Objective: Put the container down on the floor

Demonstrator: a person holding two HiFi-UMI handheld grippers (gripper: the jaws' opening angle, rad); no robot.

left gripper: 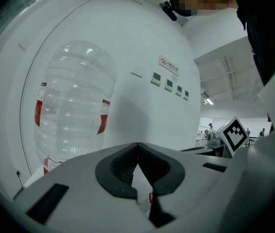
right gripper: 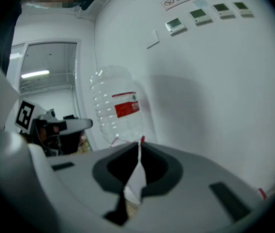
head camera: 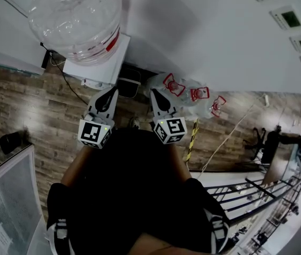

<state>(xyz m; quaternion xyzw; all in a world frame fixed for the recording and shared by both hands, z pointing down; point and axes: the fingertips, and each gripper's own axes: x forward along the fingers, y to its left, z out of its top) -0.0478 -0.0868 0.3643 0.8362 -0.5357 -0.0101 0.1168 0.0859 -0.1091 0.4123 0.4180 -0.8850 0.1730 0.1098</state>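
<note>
While two claws (head camera: pixel 109 92) (head camera: pixel 157 94) sit shut, one jug (head camera: pixel 76 16), perhaps three bottles (head camera: pixel 192 95).

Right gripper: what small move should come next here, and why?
Probably ease the right gripper lower toward the floor. Its jaws are together with a red sliver at their tips, perhaps a handle of the clear container by the wall; whether that is gripped or already resting, I cannot tell.

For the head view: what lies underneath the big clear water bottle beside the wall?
The water bottle stands on a white dispenser, part of whose top shows beneath it. The bottle's neck and where it enters the dispenser are covered by the bottle itself.
</note>
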